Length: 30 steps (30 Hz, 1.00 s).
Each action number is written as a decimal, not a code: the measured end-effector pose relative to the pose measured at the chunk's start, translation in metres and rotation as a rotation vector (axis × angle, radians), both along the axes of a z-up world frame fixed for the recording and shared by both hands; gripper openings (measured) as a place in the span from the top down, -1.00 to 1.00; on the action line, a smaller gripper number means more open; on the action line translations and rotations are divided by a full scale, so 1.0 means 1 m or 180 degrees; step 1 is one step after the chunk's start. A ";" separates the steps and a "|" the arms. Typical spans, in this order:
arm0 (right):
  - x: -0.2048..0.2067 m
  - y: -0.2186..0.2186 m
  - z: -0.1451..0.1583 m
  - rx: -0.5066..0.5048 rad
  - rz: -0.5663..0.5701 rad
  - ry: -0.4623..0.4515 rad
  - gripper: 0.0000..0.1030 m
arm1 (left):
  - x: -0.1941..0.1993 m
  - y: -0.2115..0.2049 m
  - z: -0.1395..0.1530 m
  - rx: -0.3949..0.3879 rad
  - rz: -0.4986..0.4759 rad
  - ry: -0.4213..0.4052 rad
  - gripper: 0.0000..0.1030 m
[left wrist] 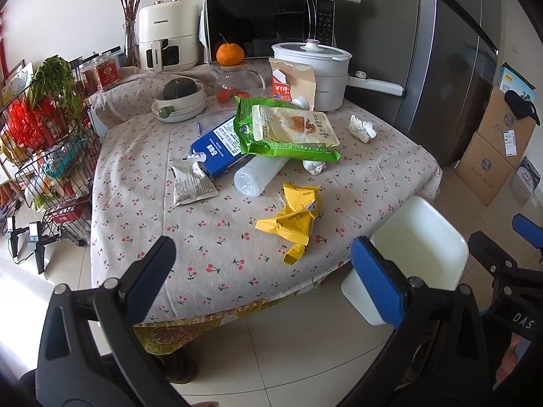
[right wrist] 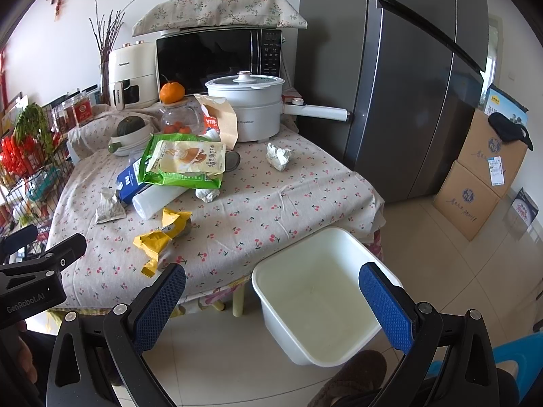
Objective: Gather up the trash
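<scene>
Trash sits mid-table: yellow wrapper [left wrist: 295,224] nearest the front edge, then a clear plastic bottle [left wrist: 258,174], blue carton [left wrist: 217,152], green bag [left wrist: 285,129], grey sachet [left wrist: 191,185], and two crumpled tissues [left wrist: 362,128] toward the right edge. Tablecloth [left wrist: 203,254] between wrapper and front edge is bare. White bin [right wrist: 315,305] stands on the floor just off the table's right corner, tiles around it open. Left gripper [left wrist: 263,281] spread wide, holding nothing. Right gripper [right wrist: 271,305] spread wide, holding nothing, hanging over the bin's near rim.
</scene>
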State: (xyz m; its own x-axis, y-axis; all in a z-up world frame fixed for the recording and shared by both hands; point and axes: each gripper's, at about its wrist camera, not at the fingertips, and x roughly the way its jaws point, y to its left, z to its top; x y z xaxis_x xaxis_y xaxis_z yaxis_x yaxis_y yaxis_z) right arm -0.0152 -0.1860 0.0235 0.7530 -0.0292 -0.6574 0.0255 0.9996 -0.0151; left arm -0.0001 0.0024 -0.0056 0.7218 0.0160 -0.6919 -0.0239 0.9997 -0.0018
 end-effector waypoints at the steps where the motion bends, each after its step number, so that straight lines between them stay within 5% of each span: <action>1: 0.000 0.000 0.000 0.0002 0.0000 -0.0001 -1.00 | 0.000 0.000 0.000 -0.0001 0.0004 -0.0008 -0.99; 30: -0.002 -0.001 -0.003 -0.0004 -0.0053 0.0008 -1.00 | -0.001 0.008 -0.002 0.0030 0.0073 -0.0047 -0.99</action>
State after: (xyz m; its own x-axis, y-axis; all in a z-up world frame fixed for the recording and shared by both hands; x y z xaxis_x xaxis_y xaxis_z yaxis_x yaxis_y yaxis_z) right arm -0.0172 -0.1869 0.0207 0.7507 -0.0425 -0.6593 0.0422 0.9990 -0.0164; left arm -0.0011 0.0102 -0.0080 0.7314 0.0393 -0.6808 -0.0470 0.9989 0.0072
